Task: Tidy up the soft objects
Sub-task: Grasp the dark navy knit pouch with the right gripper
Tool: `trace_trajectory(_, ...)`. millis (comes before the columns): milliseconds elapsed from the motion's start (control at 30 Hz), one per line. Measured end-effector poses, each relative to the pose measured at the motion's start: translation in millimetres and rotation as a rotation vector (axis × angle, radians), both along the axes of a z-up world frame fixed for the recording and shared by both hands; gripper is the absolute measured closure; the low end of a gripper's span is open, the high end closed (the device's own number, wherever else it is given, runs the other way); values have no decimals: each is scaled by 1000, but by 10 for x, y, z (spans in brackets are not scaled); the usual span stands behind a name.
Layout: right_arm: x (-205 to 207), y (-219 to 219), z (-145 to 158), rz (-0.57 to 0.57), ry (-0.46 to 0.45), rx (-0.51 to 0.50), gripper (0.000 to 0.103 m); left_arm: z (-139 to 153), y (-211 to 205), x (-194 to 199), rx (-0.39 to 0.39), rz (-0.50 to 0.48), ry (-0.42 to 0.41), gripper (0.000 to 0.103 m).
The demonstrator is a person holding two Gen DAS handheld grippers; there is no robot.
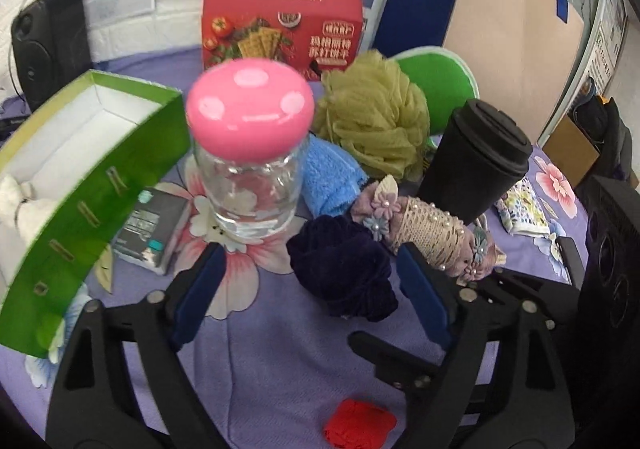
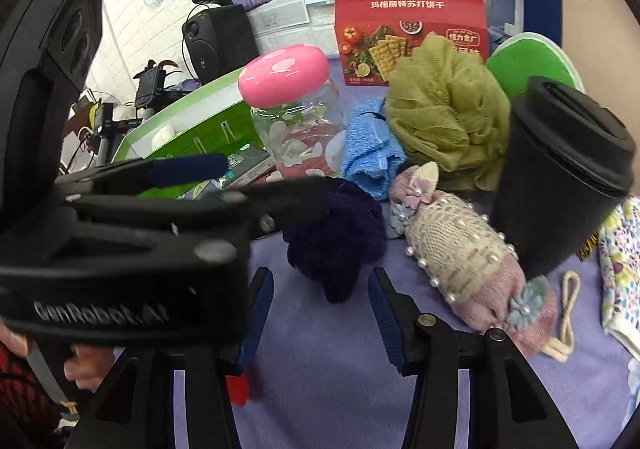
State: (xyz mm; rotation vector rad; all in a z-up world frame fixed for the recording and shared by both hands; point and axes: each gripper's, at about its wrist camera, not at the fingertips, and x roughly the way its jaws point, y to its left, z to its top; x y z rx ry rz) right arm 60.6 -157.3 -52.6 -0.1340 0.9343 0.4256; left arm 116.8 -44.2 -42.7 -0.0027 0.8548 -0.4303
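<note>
While both tools point down at the flowered purple cloth (image 1: 256, 369) on the desk, neither has hold of anything. The left tool (image 1: 308, 273) stands wide apart, its blue pads (image 1: 202, 285) clear of everything; the dark purple scrunchie (image 1: 344, 269) lies just ahead, between the fingertips and nearer the right one, whether touching I cannot tell. A small red fabric piece (image 1: 360, 425) lies below, close under this tool. The right tool (image 2: 320, 289) is about half open, and the same scrunchie (image 2: 336, 241) sits just beyond its tips, not gripped. The left tool's black body crosses the left of this view.

Just right of the scrunchie lies a pink knitted pouch (image 2: 464, 253) with pearls and fabric flowers, leaning against a black lidded cup (image 2: 560, 177). Beyond the scrunchie are a blue towel (image 2: 370, 153), a green mesh sponge (image 2: 444, 109) and a clear jar with a pink lid (image 1: 250, 153). Left of the jar stands an open green box (image 1: 92, 185), something white inside. Farthest back stands a red cracker box (image 1: 280, 25).
</note>
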Motion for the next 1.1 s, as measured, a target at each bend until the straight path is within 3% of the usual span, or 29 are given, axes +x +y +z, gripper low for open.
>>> trace_trajectory(233, 207, 59, -148, -21, 31, -5, 52, -212, -51, 190, -21, -25, 93, 23)
trace_trajectory(300, 230, 65, -164, -26, 34, -8, 52, -234, -72, 224, -62, -62, 119, 38)
trace_trajectory(367, 268, 51, -199, -35, 44, -12, 55, -238, -103, 209, -79, -93, 131, 47)
trace_trajectory(433, 277, 25, -219, -31, 65, 13, 67, -230, -150, 161, -48, -103, 109, 48)
trace_trajectory(500, 264, 21, -213, -31, 67, 11, 69, -202, -167, 118, -42, -106, 102, 49)
trace_trajectory(600, 193, 43, -139, -24, 53, 0, 70, -92, -145, 22, -64, -101, 83, 49)
trace_trajectory(767, 31, 127, 179, 21, 1, 17, 70, 259, -9, -237, -46, -88, -30, 49)
trace_trajectory(1100, 24, 998, 612, 244, -100, 51, 70, 787, 878, -405, -28, 107, -182, 49)
